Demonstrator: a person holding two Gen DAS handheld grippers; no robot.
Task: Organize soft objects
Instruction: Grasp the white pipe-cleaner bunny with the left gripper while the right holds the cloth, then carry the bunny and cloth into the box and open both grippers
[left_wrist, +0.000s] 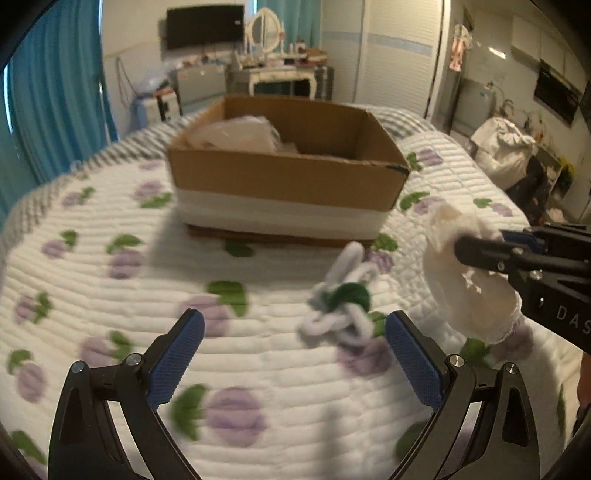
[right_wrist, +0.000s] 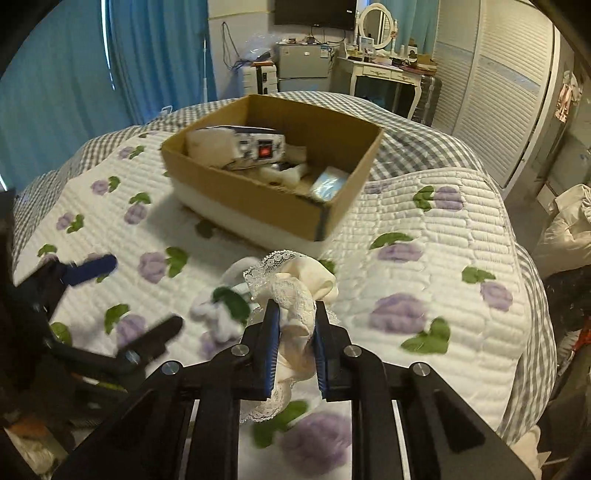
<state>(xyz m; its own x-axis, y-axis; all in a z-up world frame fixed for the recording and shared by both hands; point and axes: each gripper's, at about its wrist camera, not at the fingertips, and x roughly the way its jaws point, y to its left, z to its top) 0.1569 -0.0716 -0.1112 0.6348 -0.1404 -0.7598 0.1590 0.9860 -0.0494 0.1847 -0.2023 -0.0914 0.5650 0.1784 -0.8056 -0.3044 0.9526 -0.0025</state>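
Note:
A cardboard box (left_wrist: 291, 177) (right_wrist: 258, 206) sits on the quilted bed and holds several soft items, among them a white packet (right_wrist: 236, 147). My right gripper (right_wrist: 295, 314) is shut on a cream lace-trimmed cloth (right_wrist: 295, 288) and holds it above the quilt, nearer than the box; the cloth also shows at the right of the left wrist view (left_wrist: 465, 280). My left gripper (left_wrist: 293, 328) is open and empty, low over the quilt. A white and green fuzzy loop toy (left_wrist: 343, 299) (right_wrist: 221, 310) lies on the quilt just ahead of its right finger.
The bed has a white quilt with purple flowers (left_wrist: 110, 258) over a grey checked sheet (right_wrist: 424, 147). Blue curtains (right_wrist: 74, 74) hang at the left. A dresser with a mirror (right_wrist: 380, 55) and wardrobes (right_wrist: 498, 92) stand beyond the bed. Piled laundry (left_wrist: 506, 147) lies at the right.

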